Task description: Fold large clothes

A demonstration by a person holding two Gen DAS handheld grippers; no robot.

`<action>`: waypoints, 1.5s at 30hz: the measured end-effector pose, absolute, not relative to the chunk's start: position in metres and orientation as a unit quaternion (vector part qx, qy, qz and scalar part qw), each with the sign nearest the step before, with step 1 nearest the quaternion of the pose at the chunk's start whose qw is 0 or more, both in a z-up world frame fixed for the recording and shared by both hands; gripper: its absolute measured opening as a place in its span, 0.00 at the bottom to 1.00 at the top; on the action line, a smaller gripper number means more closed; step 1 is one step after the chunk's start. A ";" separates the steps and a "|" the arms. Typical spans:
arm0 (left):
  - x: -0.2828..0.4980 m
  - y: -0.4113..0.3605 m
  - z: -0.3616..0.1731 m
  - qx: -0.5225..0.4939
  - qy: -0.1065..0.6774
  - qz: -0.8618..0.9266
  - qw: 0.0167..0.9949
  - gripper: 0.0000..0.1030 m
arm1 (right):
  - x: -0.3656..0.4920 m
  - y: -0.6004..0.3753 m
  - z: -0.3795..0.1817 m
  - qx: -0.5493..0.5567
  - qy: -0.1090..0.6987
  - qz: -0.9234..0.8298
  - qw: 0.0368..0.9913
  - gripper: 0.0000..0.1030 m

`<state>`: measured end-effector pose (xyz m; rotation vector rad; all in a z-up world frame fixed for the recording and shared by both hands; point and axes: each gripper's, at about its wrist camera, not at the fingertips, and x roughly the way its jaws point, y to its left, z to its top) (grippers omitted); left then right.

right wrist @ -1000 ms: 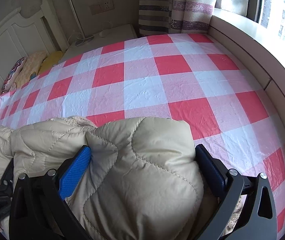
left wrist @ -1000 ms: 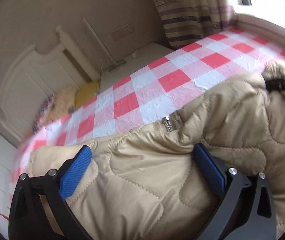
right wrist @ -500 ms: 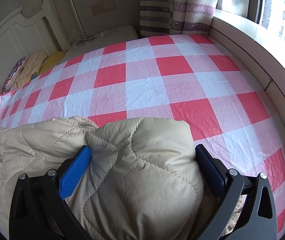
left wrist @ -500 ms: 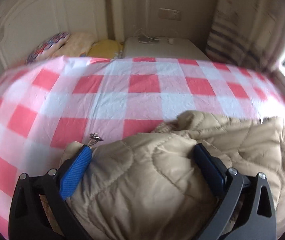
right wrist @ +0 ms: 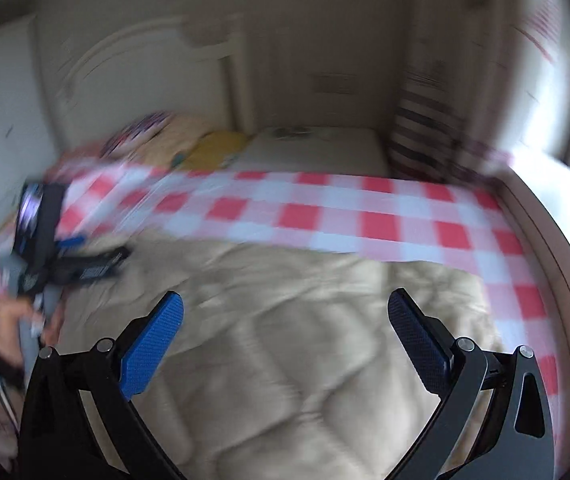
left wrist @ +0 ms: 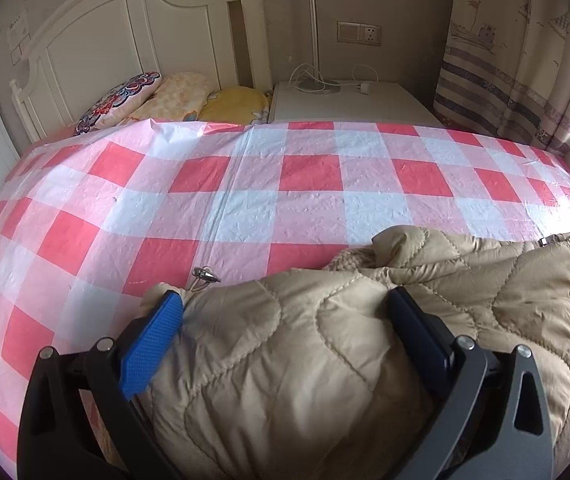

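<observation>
A beige quilted jacket lies bunched on the red-and-white checked bed cover, near the front edge. My left gripper is open, its blue fingers straddling a puffy fold of the jacket, with a metal zipper pull just beyond the left finger. In the blurred right wrist view the jacket spreads wide below my right gripper, which is open with nothing held between its fingers. The left gripper appears there at the far left on the jacket's edge, held by a hand.
Pillows lie against a white headboard at the far end of the bed. A white nightstand with a lamp pole and cables stands beside it. A striped curtain hangs at the right, and a window ledge runs along that side.
The left view swung round to face the headboard and settled over the jacket's left end. The right gripper pulled back and up fast; the jacket now sits lower beneath it.
</observation>
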<state>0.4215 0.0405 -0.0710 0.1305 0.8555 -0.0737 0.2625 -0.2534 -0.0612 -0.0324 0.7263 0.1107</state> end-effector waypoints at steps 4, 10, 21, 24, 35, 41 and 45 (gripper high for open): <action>0.421 0.043 -0.071 0.056 0.413 -0.037 0.908 0.98 | 0.279 -0.219 -0.127 -0.070 0.412 0.065 0.906 0.96; 0.422 0.049 -0.071 0.040 0.417 -0.042 0.907 0.98 | 0.280 -0.252 -0.112 -0.025 0.425 0.066 0.903 0.95; 0.420 0.058 -0.073 0.005 0.419 -0.051 0.906 0.98 | 0.278 -0.397 -0.135 0.152 0.446 -0.092 0.877 0.96; 0.416 0.062 -0.072 -0.006 0.418 -0.050 0.907 0.98 | 0.282 -0.396 -0.136 0.137 0.449 -0.086 0.879 0.96; 0.392 0.072 -0.072 -0.028 0.419 -0.036 0.907 0.98 | 0.280 -0.394 -0.136 0.147 0.459 -0.028 0.876 0.96; 0.400 0.071 -0.070 -0.021 0.437 -0.036 0.898 0.98 | 0.271 -0.395 -0.128 0.157 0.441 -0.037 0.883 0.95; 0.368 0.061 -0.037 0.022 0.402 0.043 0.915 0.98 | 0.223 -0.381 -0.088 0.146 0.373 -0.029 0.916 0.95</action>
